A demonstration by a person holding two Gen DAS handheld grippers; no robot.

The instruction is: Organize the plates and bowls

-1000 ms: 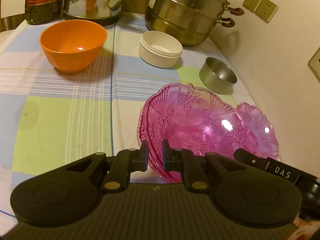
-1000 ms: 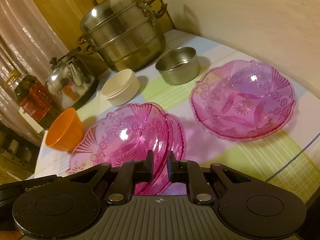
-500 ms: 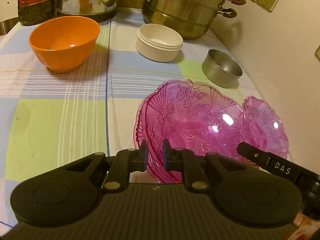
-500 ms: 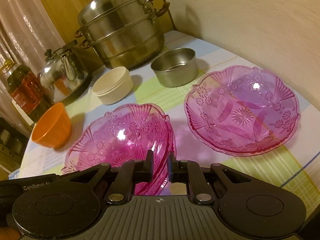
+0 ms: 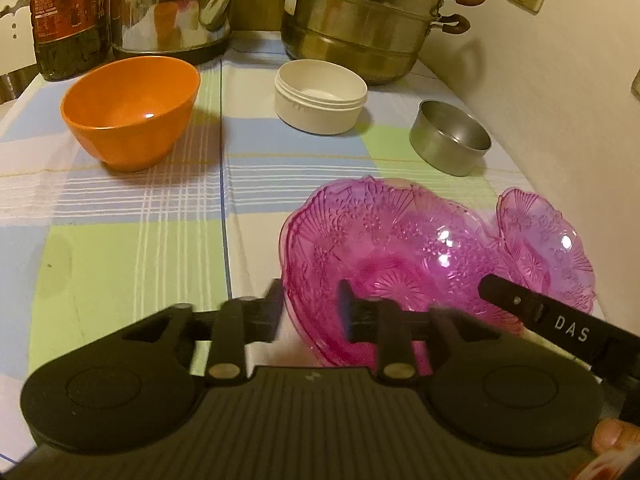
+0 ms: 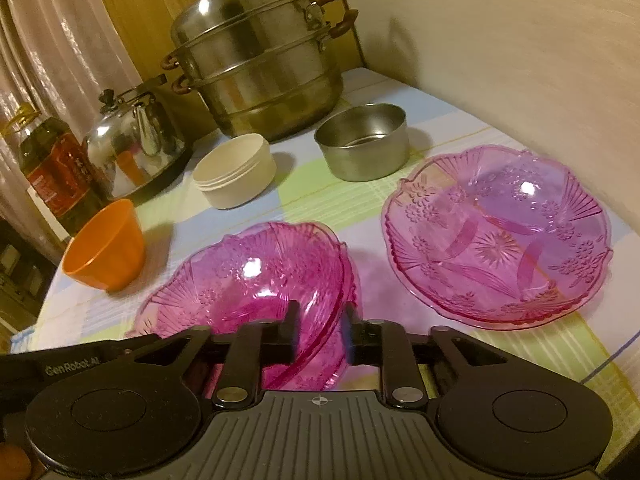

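A deep pink glass bowl [image 5: 392, 256] rests on the checked tablecloth [image 5: 132, 248], apparently a nested pair by its doubled rim in the right wrist view [image 6: 256, 276]. My left gripper [image 5: 310, 306] is open, its jaws either side of the near rim. My right gripper [image 6: 320, 330] is open, its jaws either side of the opposite rim. A single pink glass plate [image 6: 496, 232] lies flat to the right, also in the left wrist view [image 5: 548, 240].
An orange bowl [image 5: 130, 110], a white tub [image 5: 320, 96] and a small steel bowl [image 5: 450, 136] stand further back. A steel steamer pot [image 5: 360, 20], a kettle [image 5: 172, 4] and an oil bottle [image 5: 68, 16] line the far edge. A wall [image 5: 560, 120] runs along the right.
Both grippers have opened from shut on the pink bowl's rim. The bowl, held tilted before, now rests on the cloth.
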